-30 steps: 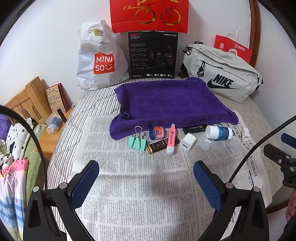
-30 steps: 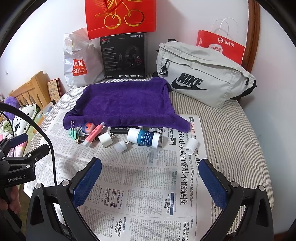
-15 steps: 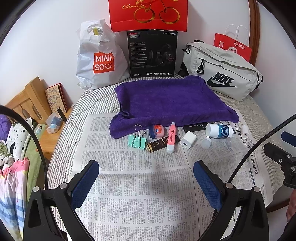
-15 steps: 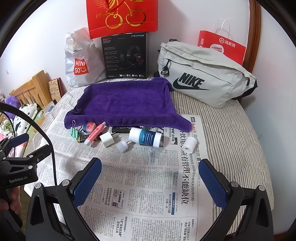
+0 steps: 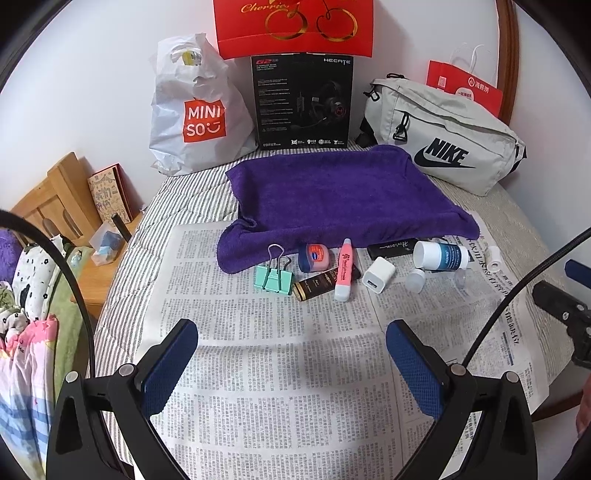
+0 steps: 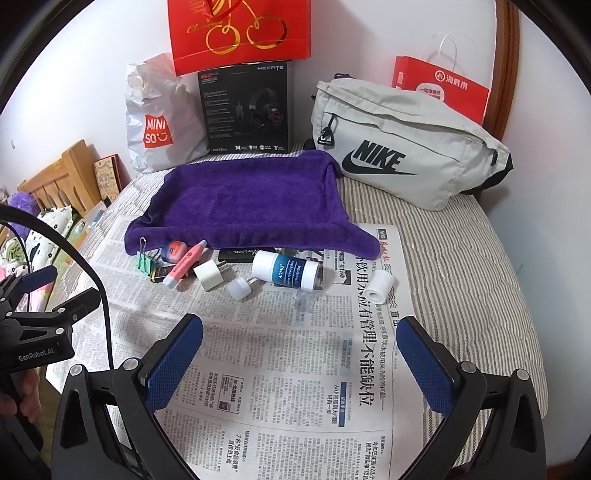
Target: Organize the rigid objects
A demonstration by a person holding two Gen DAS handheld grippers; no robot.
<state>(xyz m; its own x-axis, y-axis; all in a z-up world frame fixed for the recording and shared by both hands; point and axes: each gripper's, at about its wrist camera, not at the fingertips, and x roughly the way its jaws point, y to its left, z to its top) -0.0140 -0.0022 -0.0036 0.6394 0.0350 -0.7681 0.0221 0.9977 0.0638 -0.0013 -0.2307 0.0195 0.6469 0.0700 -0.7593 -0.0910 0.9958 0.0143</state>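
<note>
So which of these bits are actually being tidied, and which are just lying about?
Likely being tidied (small hard things on the newspaper):
mint binder clip
small round tin
pink tube
dark gold tube
white charger cube
white and blue bottle
white tape roll

Probably just lying about:
purple towel
Nike bag
Miniso bag
headset box
red gift bags

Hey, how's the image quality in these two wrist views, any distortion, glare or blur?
Left wrist view: strong fisheye bending, dark corners, soft even light, printed newspaper sheet sharp. Right wrist view: same curvature, white wall bright, no harsh glare, clear plastic cap hard to make out.
</note>
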